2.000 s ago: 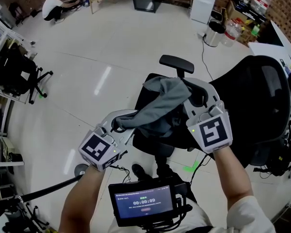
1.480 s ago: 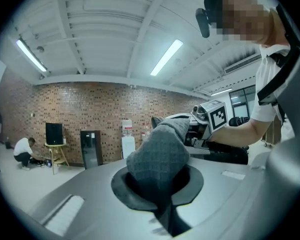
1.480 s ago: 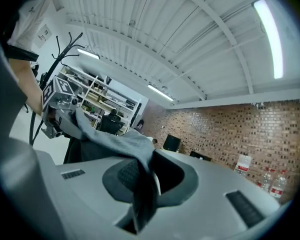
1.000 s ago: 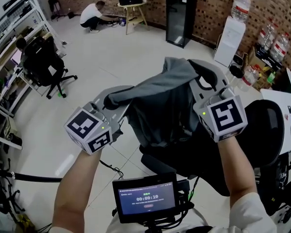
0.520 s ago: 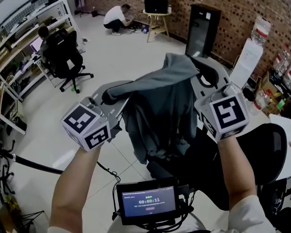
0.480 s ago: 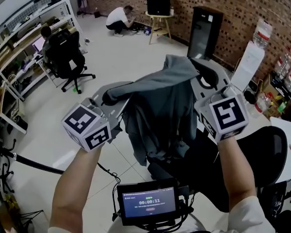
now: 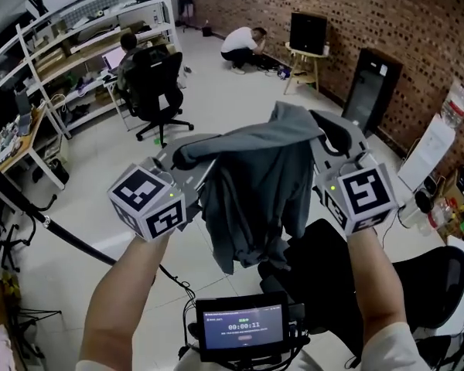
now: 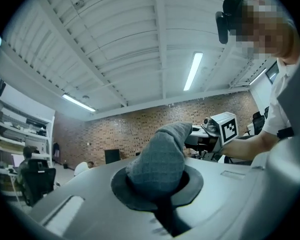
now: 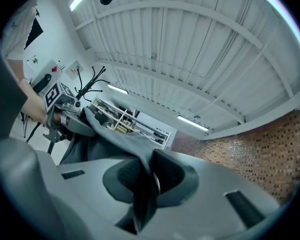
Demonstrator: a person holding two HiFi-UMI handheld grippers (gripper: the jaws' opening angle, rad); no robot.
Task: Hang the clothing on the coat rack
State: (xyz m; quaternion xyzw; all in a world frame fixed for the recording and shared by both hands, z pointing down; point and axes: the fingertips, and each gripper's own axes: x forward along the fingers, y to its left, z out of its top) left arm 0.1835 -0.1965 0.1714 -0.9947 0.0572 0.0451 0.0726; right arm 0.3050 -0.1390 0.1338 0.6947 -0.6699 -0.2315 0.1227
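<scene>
Between the closed jaws of the left gripper (image 7: 184, 154), a fold of the grey garment (image 7: 255, 178) is pinched tight and pokes out past the tips. The right gripper (image 7: 330, 134) clamps a thin edge of the same cloth. Both grippers point about level and well apart. The garment sags between them, its lower part hanging free above a black office chair (image 7: 329, 265). Below it sits a small screen (image 7: 242, 328), and a brick wall (image 7: 425, 45) stands beyond.
</scene>
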